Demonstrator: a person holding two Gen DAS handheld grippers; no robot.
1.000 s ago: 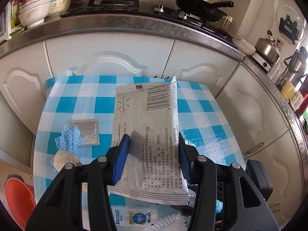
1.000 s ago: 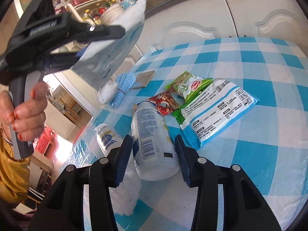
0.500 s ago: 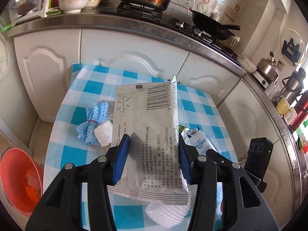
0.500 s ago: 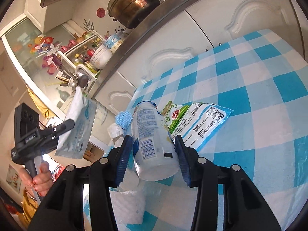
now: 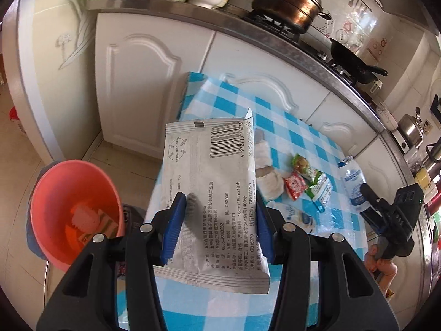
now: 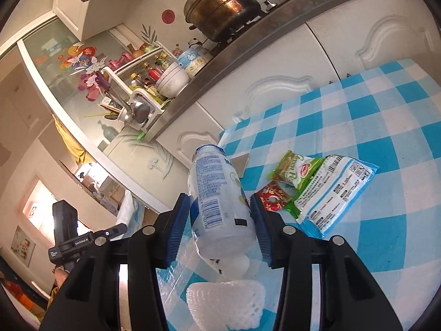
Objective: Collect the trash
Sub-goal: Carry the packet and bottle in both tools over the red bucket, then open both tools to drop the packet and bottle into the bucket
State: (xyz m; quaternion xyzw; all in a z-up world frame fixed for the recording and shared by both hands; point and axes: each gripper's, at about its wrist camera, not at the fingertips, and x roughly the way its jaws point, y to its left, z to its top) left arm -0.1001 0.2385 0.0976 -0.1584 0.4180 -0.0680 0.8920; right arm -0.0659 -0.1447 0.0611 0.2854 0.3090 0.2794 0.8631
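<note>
Wrapper (image 5: pixel 212 193) clamped between left tongs (image 5: pixel 220 231)

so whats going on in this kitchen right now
A person is clearing trash off a blue checked table with a handheld gripper in each hand. The left gripper has its jaws shut on a grey printed pouch and holds it near the table's edge, close to an orange basin on the floor that already has some scraps in it. The right gripper is shut on a clear plastic bottle. Snack wrappers and a white foam net remain on the table.
</note>
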